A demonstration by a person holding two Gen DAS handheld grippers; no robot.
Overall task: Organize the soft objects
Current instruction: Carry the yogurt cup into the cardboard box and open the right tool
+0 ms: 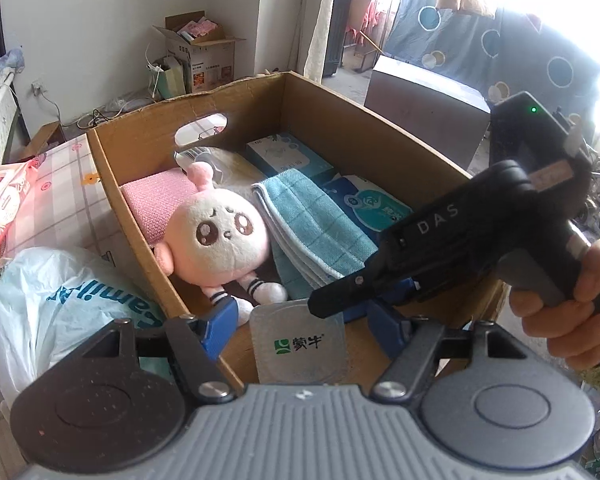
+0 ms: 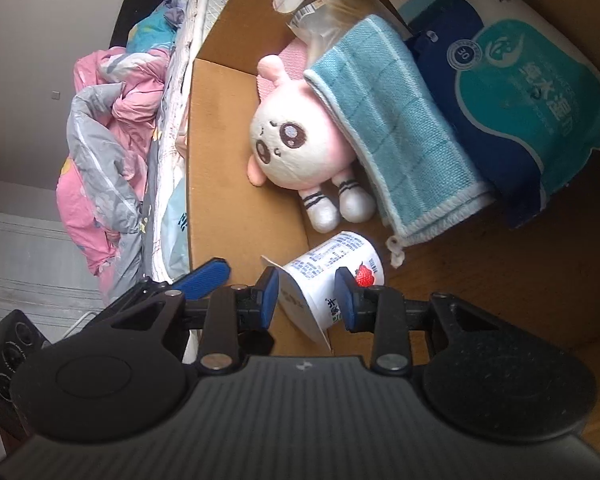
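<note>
An open cardboard box holds a pink-and-white plush toy, a folded teal towel and a pink cloth. A strawberry yogurt cup lies on its side low in the box, near its front wall. My right gripper is shut on the cup near its rim. The cup's foil lid faces the left wrist view. My left gripper stands open at the box's near wall, its blue pads wide of the lid and touching nothing.
A blue wet-wipes pack and a tissue box fill the box's far side. A white plastic bag and a red packet lie on the checked tablecloth to the left. Bedding is piled beyond the box.
</note>
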